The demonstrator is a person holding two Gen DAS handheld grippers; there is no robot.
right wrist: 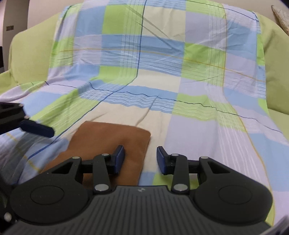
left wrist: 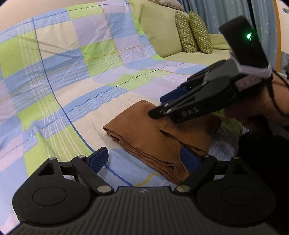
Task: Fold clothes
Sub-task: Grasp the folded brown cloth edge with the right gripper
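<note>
A brown garment (left wrist: pixel 144 137) lies folded into a thick stack on the checked sheet (left wrist: pixel 72 81). My left gripper (left wrist: pixel 144 160) is open at the stack's near edge, its right pad against the cloth. My right gripper (left wrist: pixel 159 106) reaches in from the right over the top of the stack. In the right wrist view the right gripper (right wrist: pixel 140 158) is open, its left pad over the brown garment (right wrist: pixel 112 137) and its right pad over the sheet (right wrist: pixel 180 81). The left gripper's finger (right wrist: pixel 38 129) shows at the left edge.
The sheet drapes over a green sofa (left wrist: pixel 162 32) with two patterned green cushions (left wrist: pixel 193 30) at the back right. Blue curtains (left wrist: pixel 225 12) hang behind. The sofa's green arm (right wrist: pixel 27 59) rises at the left in the right wrist view.
</note>
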